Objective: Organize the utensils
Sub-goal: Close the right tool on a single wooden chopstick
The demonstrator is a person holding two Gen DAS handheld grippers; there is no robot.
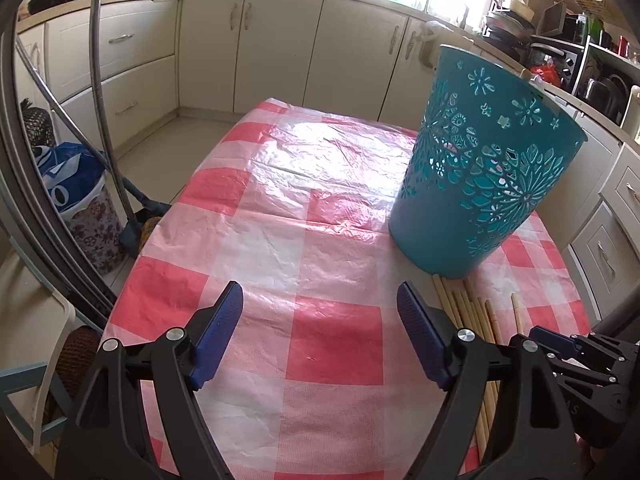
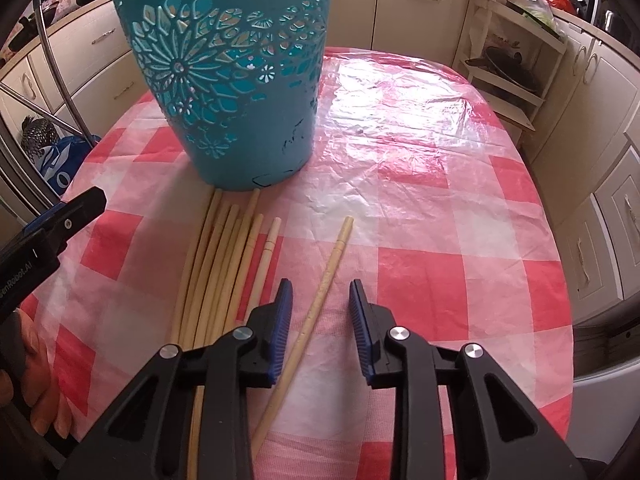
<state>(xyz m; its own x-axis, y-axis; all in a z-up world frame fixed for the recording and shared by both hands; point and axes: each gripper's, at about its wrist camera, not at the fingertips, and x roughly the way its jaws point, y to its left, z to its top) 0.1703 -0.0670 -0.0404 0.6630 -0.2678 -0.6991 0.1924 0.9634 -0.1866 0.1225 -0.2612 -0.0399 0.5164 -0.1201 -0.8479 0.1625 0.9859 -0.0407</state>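
Note:
A teal cut-out plastic bin [image 1: 480, 168] [image 2: 236, 80] stands upright on the red-and-white checked table. Several pale wooden chopsticks [image 2: 218, 264] [image 1: 472, 316] lie in a bundle in front of it. One single chopstick [image 2: 324, 280] lies apart to their right, running between the fingers of my right gripper [image 2: 320, 292], which is open and low over it, not closed on it. My left gripper [image 1: 320, 296] is open and empty over bare tablecloth, left of the bin and the bundle. Its body shows at the left edge of the right wrist view [image 2: 52, 224].
The tablecloth [image 2: 440, 200] covers an oval table with edges falling off at left and right. Cream kitchen cabinets [image 1: 280, 48] surround it. A white rack [image 2: 512, 72] stands beyond the far right. A blue bag [image 1: 68, 176] and metal poles [image 1: 98, 80] stand off the table's left side.

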